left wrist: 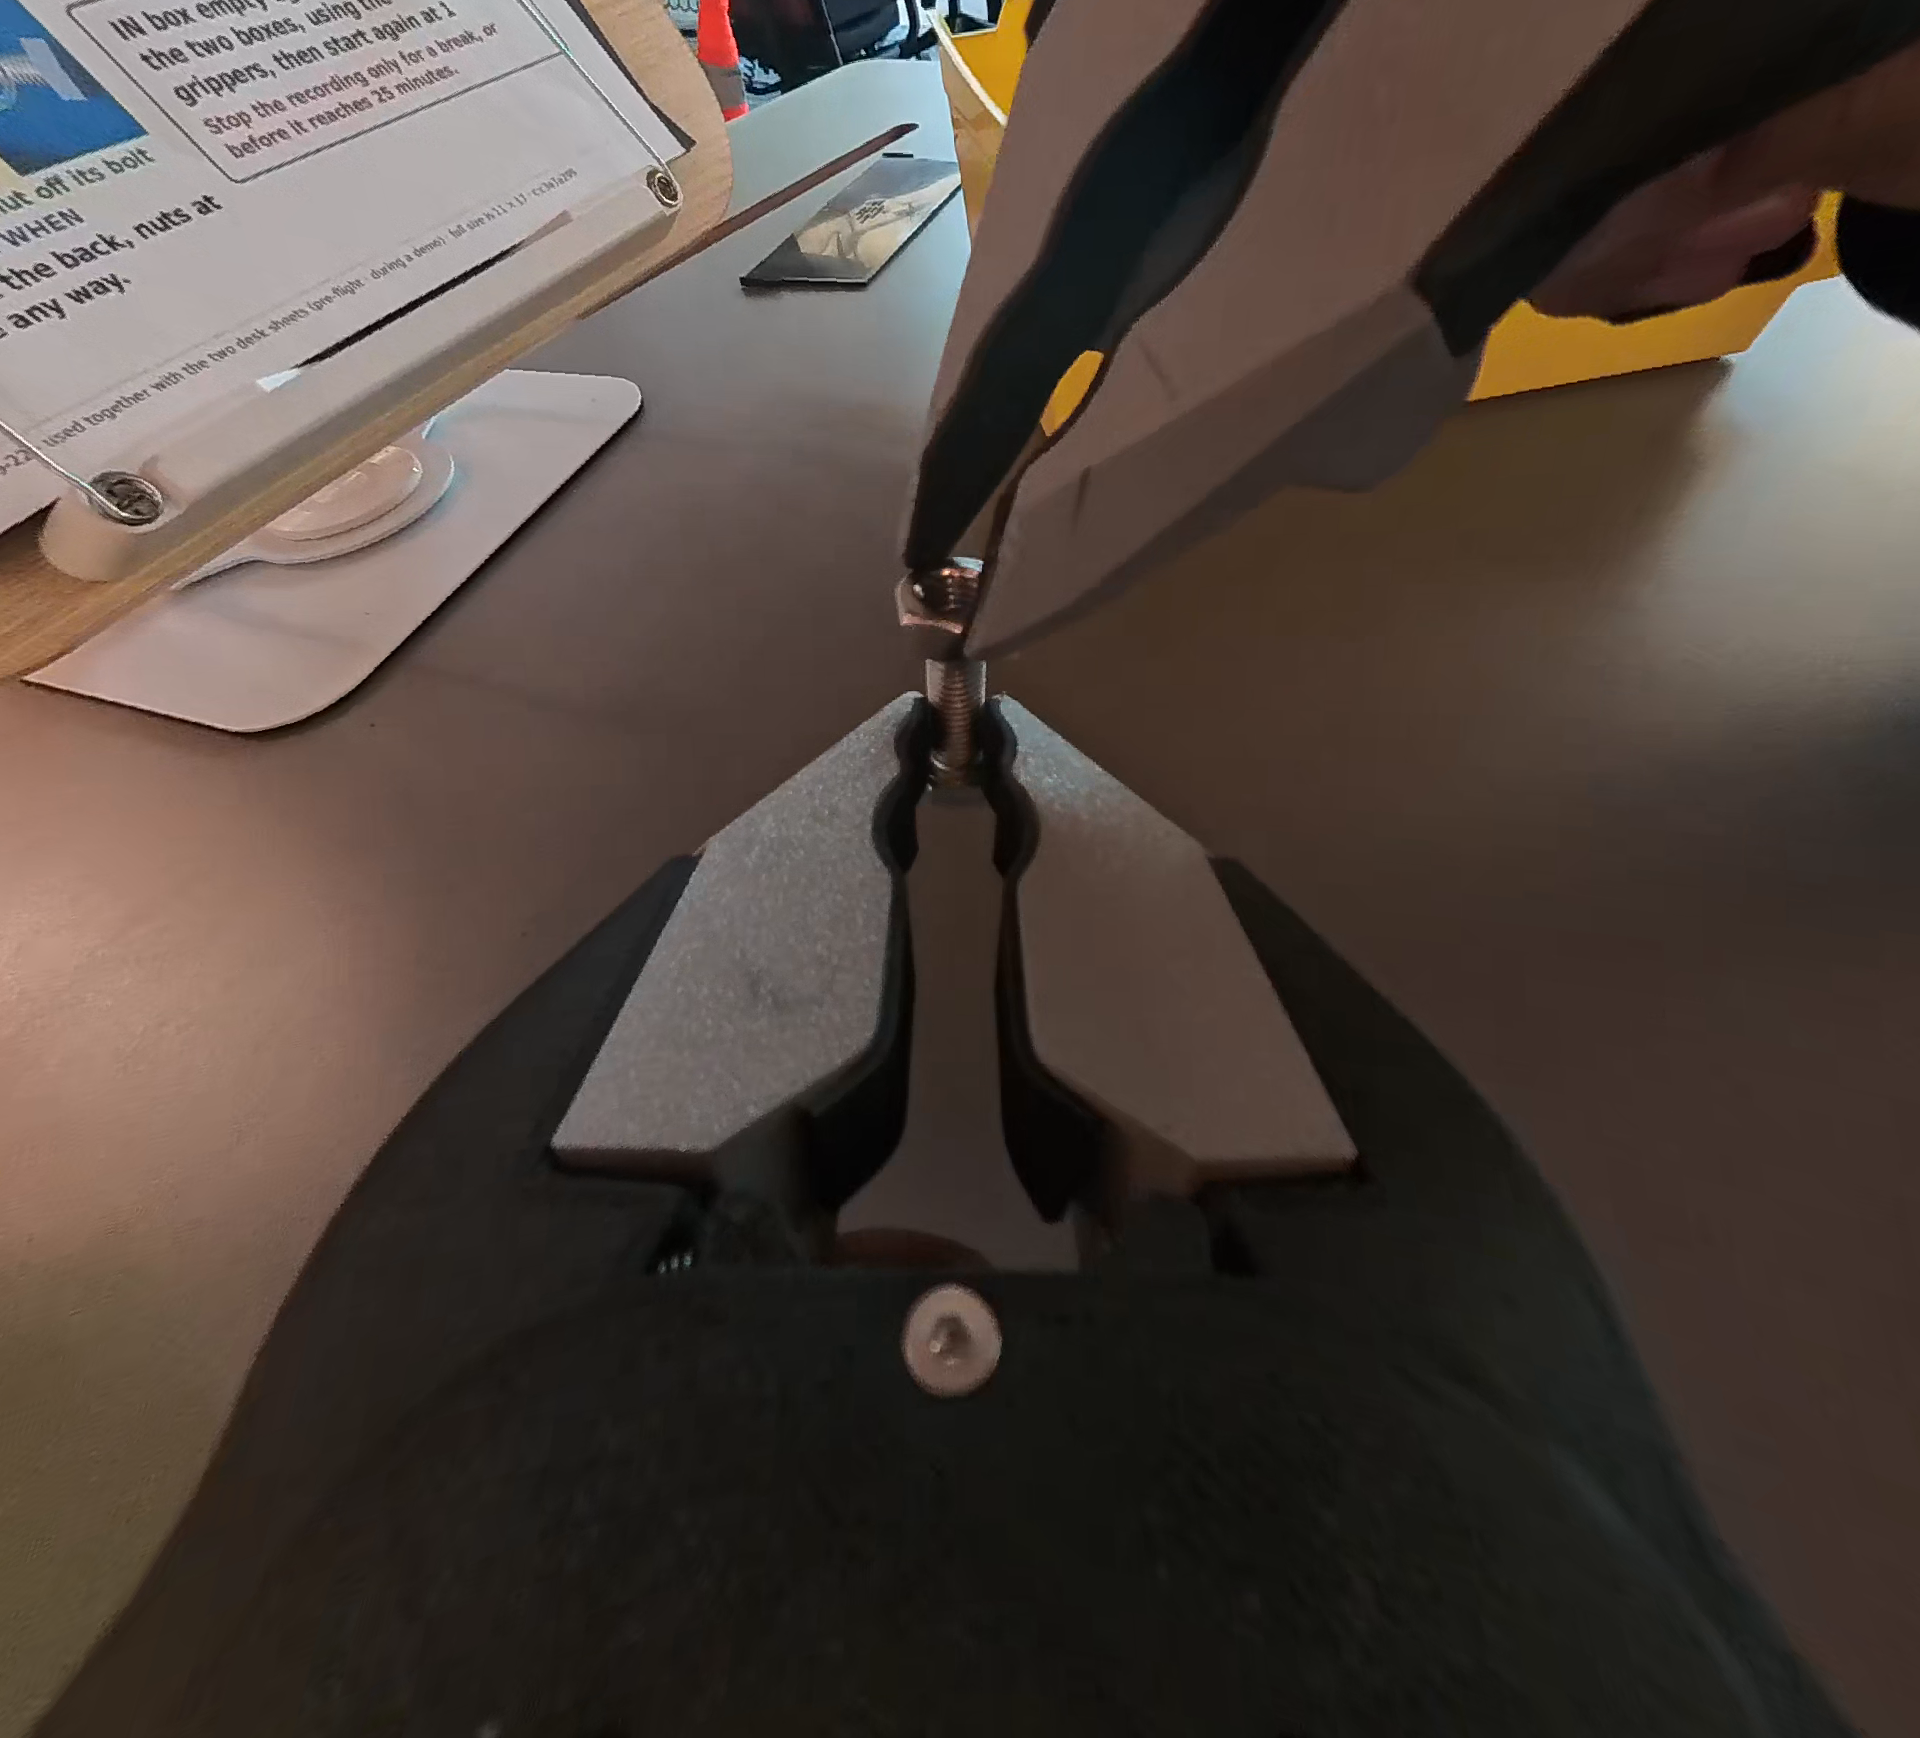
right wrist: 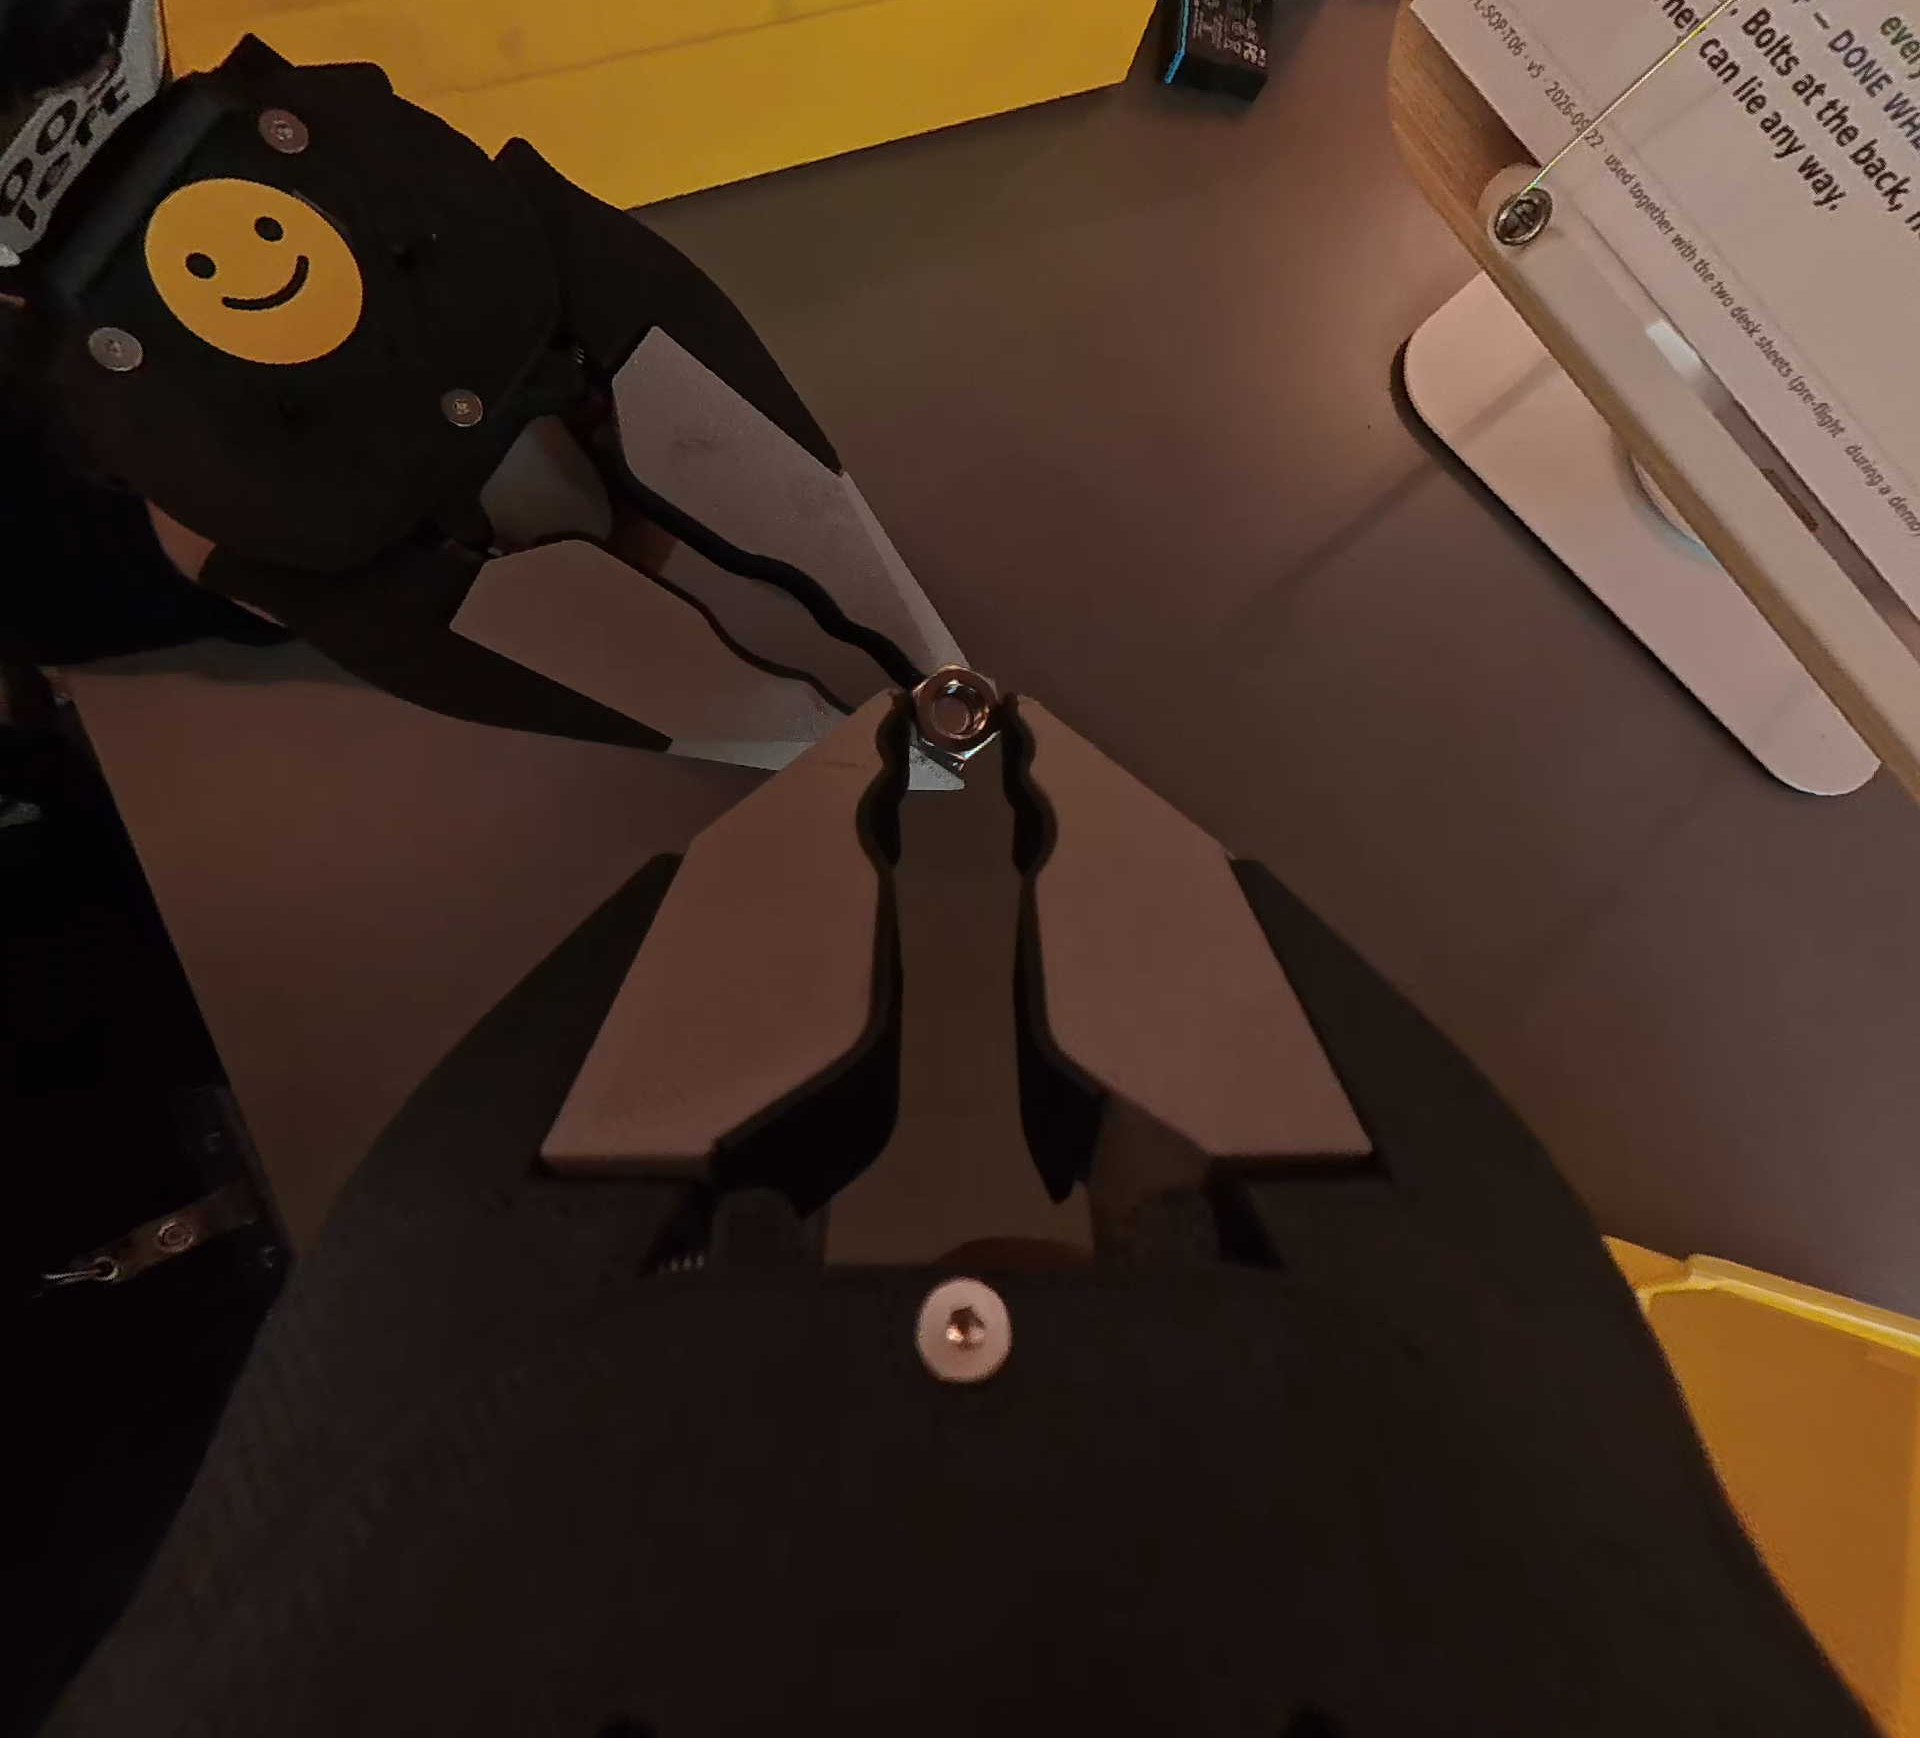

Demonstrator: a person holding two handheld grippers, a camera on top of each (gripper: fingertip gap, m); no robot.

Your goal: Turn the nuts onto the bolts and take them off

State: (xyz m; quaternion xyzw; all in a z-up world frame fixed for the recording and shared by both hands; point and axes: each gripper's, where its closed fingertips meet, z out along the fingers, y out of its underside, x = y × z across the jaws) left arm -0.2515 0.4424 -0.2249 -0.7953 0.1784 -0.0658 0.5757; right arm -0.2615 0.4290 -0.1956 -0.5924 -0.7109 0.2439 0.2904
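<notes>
My left gripper [left wrist: 954, 732] clamps the bolt [left wrist: 954, 712] upright over the table [left wrist: 623, 857]. My right gripper [right wrist: 948, 720] pinches the nut [right wrist: 954, 706] at its top.

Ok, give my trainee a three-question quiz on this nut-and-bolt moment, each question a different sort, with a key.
1. True or false: the left gripper is shut on the bolt.
2. Multiple choice: the nut is
A) lying on the table
B) at the bolt's free end, between the right gripper's fingertips
C) inside the yellow box
3. Fill in: behind the right gripper in the left wrist view stands a ______ box.

Key: 1 true; 2 B; 3 yellow.
</notes>
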